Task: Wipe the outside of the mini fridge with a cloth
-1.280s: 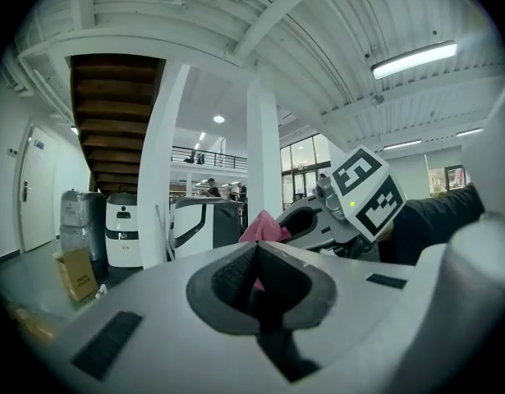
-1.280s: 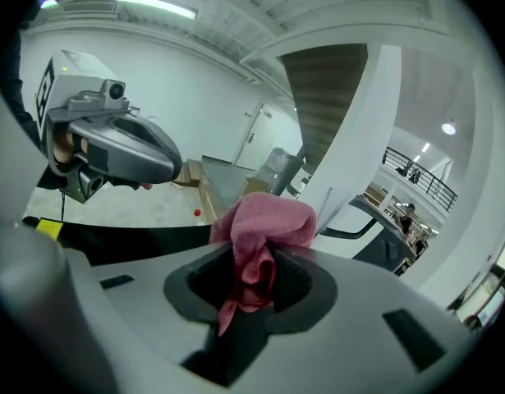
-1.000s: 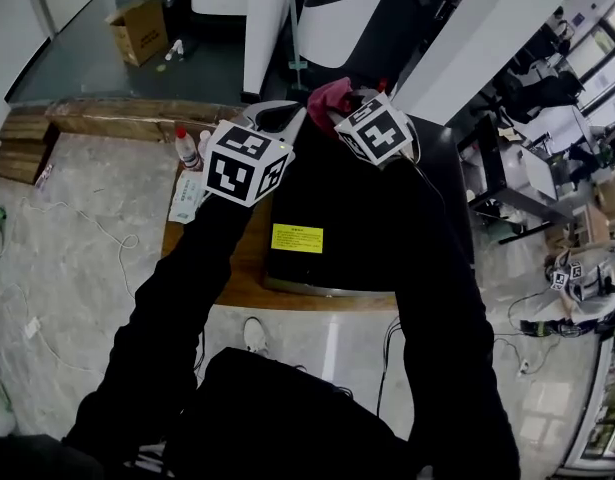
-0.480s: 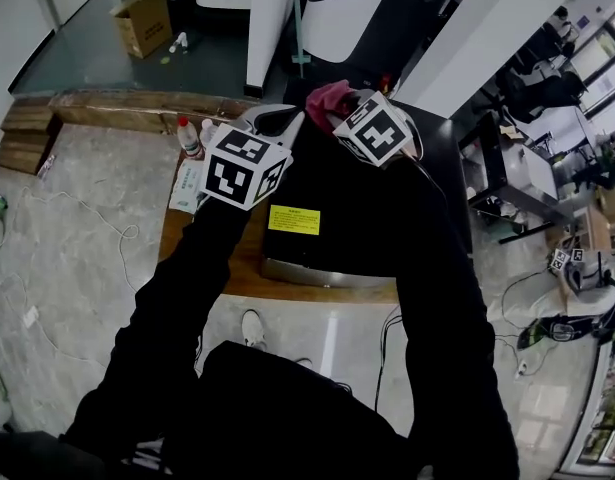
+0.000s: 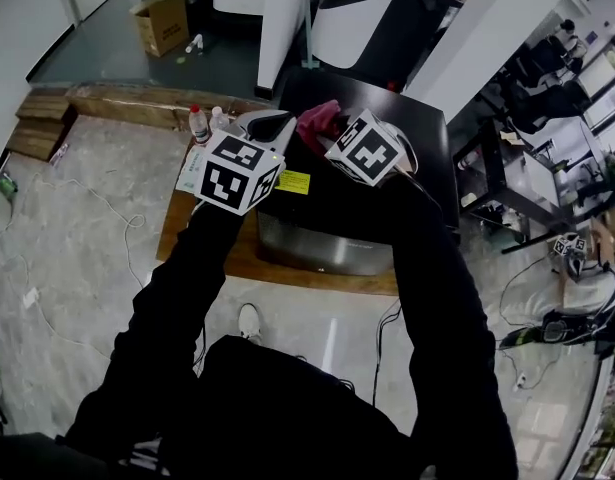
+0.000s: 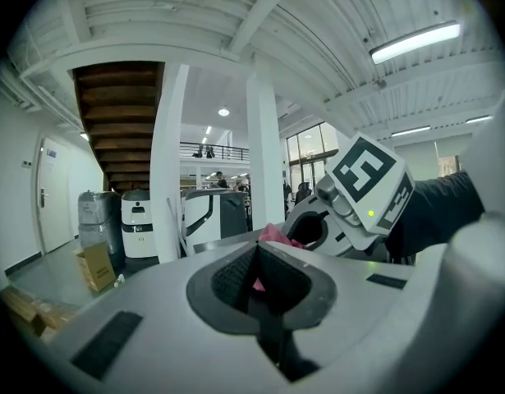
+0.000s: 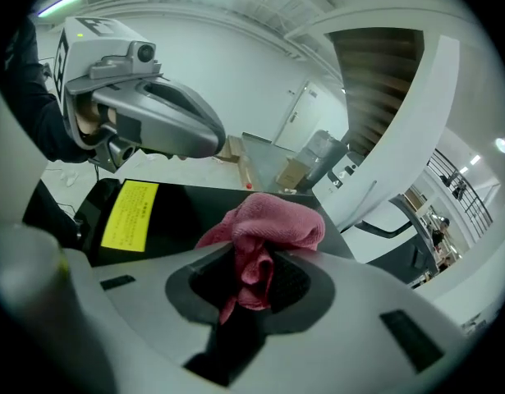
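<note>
The right hand-held gripper (image 7: 249, 279) was clenched on a pink cloth (image 7: 268, 224), whose bunched top stood above the jaws while a fold ran down between them. In the head view the same cloth (image 5: 317, 120) sat over the back left part of the black fridge (image 5: 397, 123); whether it touched the lid could not be told from any view. The left hand-held gripper (image 6: 254, 271) had its jaws drawn together and gripped nothing. A sliver of pink showed at the seam, and it appeared to be the cloth (image 6: 277, 235) seen beyond the jaws. From above, the left hand-held gripper (image 5: 272, 121) lay just beside the cloth, its tip near the fridge's left edge.

A yellow sticker (image 5: 294, 182) lay on the fridge near its left side, and its print was too small to read. Much of the fridge's lid and front was hidden by the person's dark sleeves (image 5: 427, 268) and by the marker cubes. The wooden worktop (image 5: 237, 258) showed only as a strip at the left and the front, the rest being covered. Two small bottles (image 5: 198, 124) stood at its far left corner, half hidden behind the left cube. A cardboard box (image 5: 162, 23) sat on the floor well beyond.
</note>
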`<state>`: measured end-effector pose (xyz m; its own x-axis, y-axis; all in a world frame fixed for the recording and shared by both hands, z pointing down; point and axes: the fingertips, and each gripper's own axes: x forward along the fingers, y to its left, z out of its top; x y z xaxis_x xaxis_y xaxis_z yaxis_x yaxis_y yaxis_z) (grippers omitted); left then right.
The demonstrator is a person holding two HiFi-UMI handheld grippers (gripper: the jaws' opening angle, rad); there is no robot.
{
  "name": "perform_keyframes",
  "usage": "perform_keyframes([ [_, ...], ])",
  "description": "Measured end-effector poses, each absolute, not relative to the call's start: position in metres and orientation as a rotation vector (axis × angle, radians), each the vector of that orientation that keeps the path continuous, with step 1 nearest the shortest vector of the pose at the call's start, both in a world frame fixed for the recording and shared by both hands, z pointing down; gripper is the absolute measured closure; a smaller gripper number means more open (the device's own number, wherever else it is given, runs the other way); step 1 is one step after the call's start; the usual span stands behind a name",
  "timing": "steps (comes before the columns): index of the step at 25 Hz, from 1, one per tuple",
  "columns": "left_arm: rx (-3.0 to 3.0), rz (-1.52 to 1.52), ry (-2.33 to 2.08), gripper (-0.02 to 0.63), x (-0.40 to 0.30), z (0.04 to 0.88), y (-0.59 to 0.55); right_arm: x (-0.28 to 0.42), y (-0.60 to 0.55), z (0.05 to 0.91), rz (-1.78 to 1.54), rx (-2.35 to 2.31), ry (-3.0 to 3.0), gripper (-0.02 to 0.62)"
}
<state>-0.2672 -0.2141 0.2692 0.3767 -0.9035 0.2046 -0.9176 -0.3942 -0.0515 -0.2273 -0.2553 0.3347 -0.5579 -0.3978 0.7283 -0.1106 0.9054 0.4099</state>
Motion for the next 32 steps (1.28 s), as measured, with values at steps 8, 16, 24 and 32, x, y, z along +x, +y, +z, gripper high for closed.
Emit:
perform_keyframes([
  [8, 2.535, 0.273, -1.742, 0.6, -0.234, 0.25, -0.161, -0.204, -0.177, 0.334, -0.43, 0.268, -2.137, 0.509],
  [16, 2.517, 0.266, -1.773, 0.6, -0.196, 0.242, -0.12, -0.172, -0.12, 0.319, -0.479, 0.22, -2.165, 0.505],
  [24, 2.571, 0.201, -1.779, 0.6, -0.124, 0.211, -0.101, -0.076, -0.126, 0.254, -0.525, 0.468, -2.258, 0.503],
  [32, 2.648, 0.134, -1.684, 0.6, -0.053, 0.188, -0.121, -0.001, -0.167, 0.212, -0.573, 0.661, -2.226, 0.5],
])
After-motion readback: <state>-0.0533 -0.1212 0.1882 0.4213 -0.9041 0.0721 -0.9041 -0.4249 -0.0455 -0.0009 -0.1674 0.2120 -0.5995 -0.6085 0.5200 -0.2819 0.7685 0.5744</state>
